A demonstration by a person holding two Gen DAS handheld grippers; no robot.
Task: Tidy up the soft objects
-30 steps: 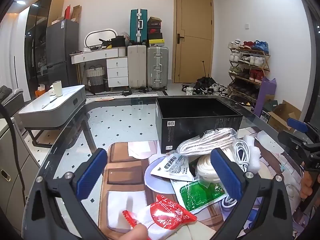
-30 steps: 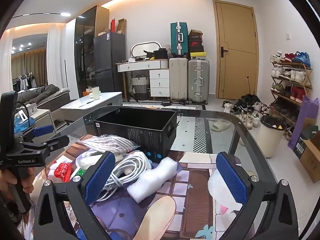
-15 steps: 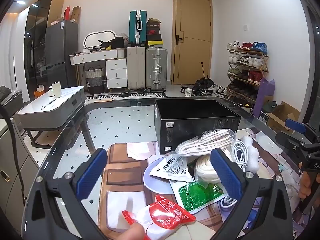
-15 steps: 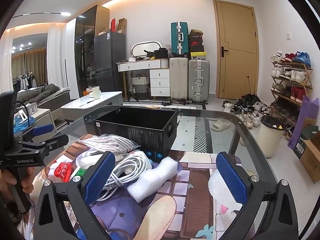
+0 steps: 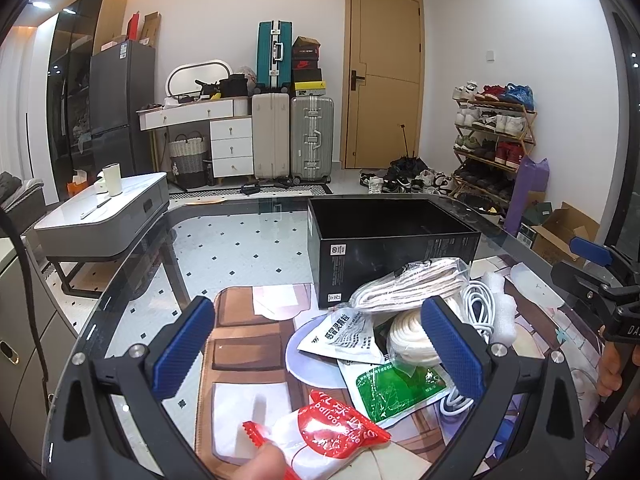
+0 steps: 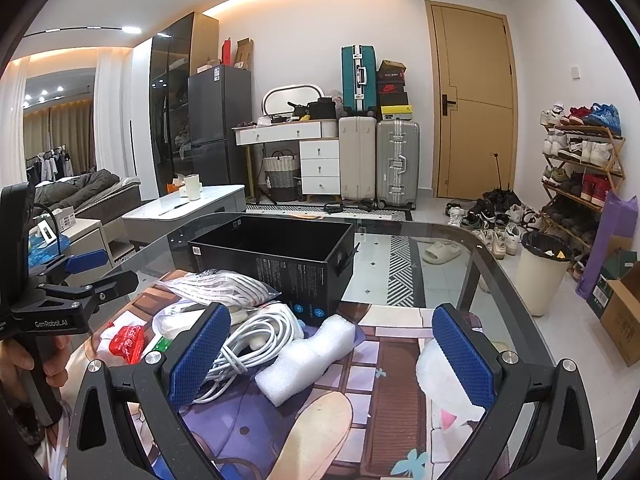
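Left wrist view: the left gripper [image 5: 320,344] hangs wide open, empty, over the red balloon packet [image 5: 332,436], which lies just below its fingers, long axis slanting across; the right gripper [image 6: 332,352], also open, is farther off.

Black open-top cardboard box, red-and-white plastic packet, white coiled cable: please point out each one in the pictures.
Black open-top cardboard box [image 5: 404,258]: left wrist view, on its near side wall.
Red-and-white plastic packet [image 5: 334,434]: left wrist view, on its red printed part.
White coiled cable [image 6: 256,338]: right wrist view, on the middle loops.
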